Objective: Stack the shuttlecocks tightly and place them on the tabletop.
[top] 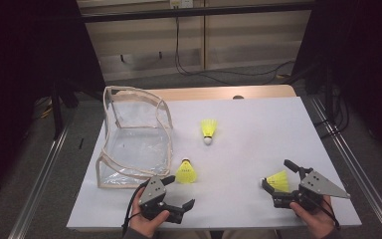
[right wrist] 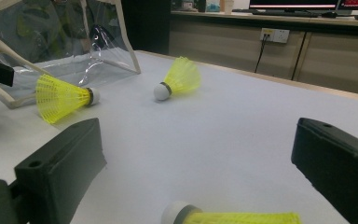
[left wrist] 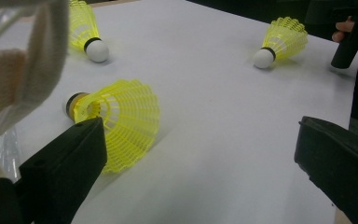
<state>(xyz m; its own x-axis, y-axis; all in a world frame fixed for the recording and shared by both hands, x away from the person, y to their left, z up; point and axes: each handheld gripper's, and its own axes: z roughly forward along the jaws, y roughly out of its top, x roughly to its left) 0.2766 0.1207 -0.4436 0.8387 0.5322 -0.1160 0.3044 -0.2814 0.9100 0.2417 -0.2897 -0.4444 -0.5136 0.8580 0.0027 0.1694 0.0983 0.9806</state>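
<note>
A white bench (top: 258, 144) stands on grey floor before wood-panelled walls. The left hand-held gripper (top: 178, 191) is spread beside a shuttlecock (top: 186, 172) lying cork toward the clear pouch (top: 134, 134). The right hand-held gripper (top: 278, 175) is spread around another shuttlecock (top: 277, 180), cork pointing left.

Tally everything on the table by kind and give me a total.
Yellow shuttlecocks: 3 (near the left gripper, mid-table, between the right gripper's jaws)
Clear zip bag: 1
Total: 4
</note>
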